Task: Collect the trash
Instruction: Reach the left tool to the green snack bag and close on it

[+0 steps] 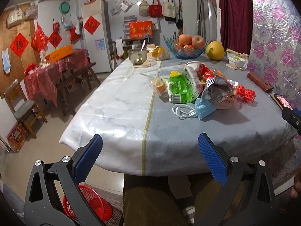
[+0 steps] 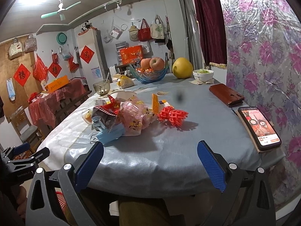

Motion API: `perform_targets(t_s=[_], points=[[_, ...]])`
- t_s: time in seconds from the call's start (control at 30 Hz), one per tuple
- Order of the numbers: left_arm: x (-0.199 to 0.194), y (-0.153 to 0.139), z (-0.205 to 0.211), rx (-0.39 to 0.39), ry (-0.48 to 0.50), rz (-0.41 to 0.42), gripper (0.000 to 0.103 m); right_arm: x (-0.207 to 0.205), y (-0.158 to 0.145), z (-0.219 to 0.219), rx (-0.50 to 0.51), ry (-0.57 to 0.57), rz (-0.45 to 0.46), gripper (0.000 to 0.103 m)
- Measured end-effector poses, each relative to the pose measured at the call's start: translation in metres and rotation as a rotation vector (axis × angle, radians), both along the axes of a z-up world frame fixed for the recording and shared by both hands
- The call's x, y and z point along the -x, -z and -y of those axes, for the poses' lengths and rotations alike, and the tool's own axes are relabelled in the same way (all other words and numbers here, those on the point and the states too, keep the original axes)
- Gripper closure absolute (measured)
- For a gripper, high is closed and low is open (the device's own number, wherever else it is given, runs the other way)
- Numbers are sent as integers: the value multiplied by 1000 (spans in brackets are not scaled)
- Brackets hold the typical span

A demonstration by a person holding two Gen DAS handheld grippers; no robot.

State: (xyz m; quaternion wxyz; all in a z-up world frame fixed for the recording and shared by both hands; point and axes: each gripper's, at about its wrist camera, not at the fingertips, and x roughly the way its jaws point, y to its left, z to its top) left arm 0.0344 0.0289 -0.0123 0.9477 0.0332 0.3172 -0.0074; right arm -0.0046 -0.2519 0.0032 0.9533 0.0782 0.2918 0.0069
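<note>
Light, crinkly wrappers (image 1: 218, 90) and soft mask (image 1: 204, 108) heaped mid-surface (image 1: 116, 101); best pinched at loose edges. Both grippers' fingers (image 1: 90, 156) (image 2: 211, 166) spread, empty.

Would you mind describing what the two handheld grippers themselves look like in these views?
Both look alike. The left gripper and right gripper each have two black plastic clamp-style arms with triangular cut-outs and silver round rivets at the pivots. Each finger ends in a flat blue pad with a fine ribbed texture. No cables are visible. Small pale lettering sits on the left gripper's body in the right wrist view, too small to read.
</note>
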Motion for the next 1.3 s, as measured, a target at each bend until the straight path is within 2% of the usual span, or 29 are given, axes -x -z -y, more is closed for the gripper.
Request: perform_targets(t_s=[0.2,0.4,0.73,0.83,0.93,1.0,1.03,1.13,1.2,1.27,1.3], points=[[-19,18,-11,31,-9,-62,6,-16,17,16,29,17,-38,5],[-47,38,6,44,66,-119,6,-45,36,28,23,0,-101,5],[-100,-2,84,148,305,-79,6,-55,52,27,102,-17,-80,5],[-122,0,107,85,286,-64,6,-55,52,37,65,-9,-72,5],[-146,11,111,81,255,-107,6,-55,54,45,22,-14,-74,5],[-151,13,98,140,243,-109,14,-56,56,47,21,-16,-74,5],[-150,12,91,176,252,-104,27,-56,57,48,26,-14,-70,5],[-145,8,70,247,281,-92,50,-59,59,52,15,-4,-67,5],[-138,3,58,265,279,-76,55,-62,60,57,-16,-3,-73,5],[-131,-3,44,285,278,-60,65,-63,60,61,-32,5,-71,5],[-127,-5,35,295,274,-51,66,-64,59,62,-33,8,-68,5]])
